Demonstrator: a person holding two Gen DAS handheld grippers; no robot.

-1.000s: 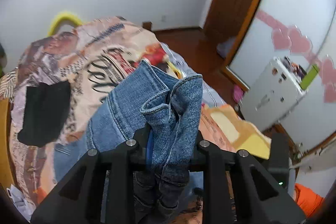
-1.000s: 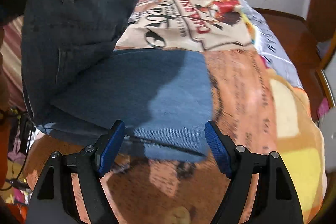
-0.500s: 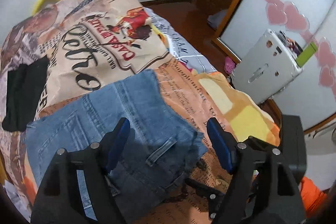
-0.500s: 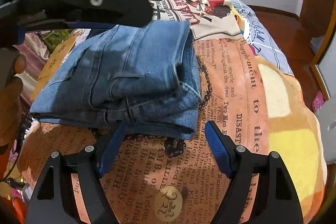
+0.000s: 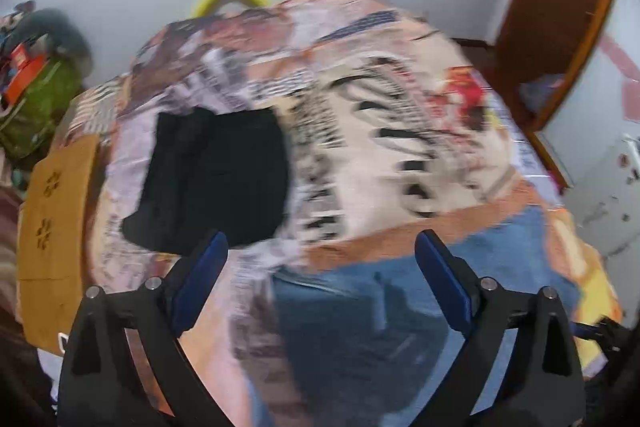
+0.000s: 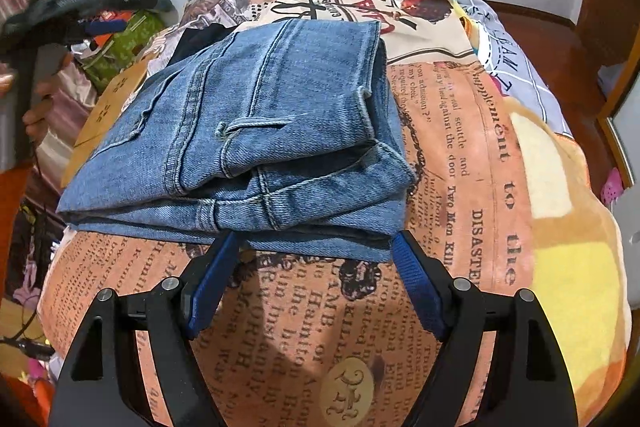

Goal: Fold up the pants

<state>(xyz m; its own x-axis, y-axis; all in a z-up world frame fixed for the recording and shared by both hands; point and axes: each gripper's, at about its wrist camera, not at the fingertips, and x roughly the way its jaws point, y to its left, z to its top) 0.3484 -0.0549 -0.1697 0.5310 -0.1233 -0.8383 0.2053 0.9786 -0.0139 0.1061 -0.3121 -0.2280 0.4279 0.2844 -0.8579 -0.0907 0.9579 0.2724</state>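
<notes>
The blue jeans (image 6: 260, 147) lie folded in a thick stack on the printed bedspread (image 6: 460, 155). My right gripper (image 6: 316, 251) is open and empty, its blue pads just in front of the stack's near edge. My left gripper (image 5: 320, 255) is open and empty, raised above the bed. The jeans (image 5: 400, 315) show blurred at the lower right of the left wrist view. The left gripper also shows in the right wrist view (image 6: 76, 11), held up at the far left in a hand.
A folded black garment (image 5: 216, 179) lies on the bed behind the jeans. A cardboard box (image 5: 52, 227) and a green bag (image 5: 36, 107) sit at the bed's left side. A wooden door (image 5: 560, 7) and a white cabinet (image 5: 612, 187) stand to the right.
My left gripper let go of the jeans, which now lie folded over on the stack, then opened and swung up and to the left. The right gripper stayed open near the stack's front edge.
</notes>
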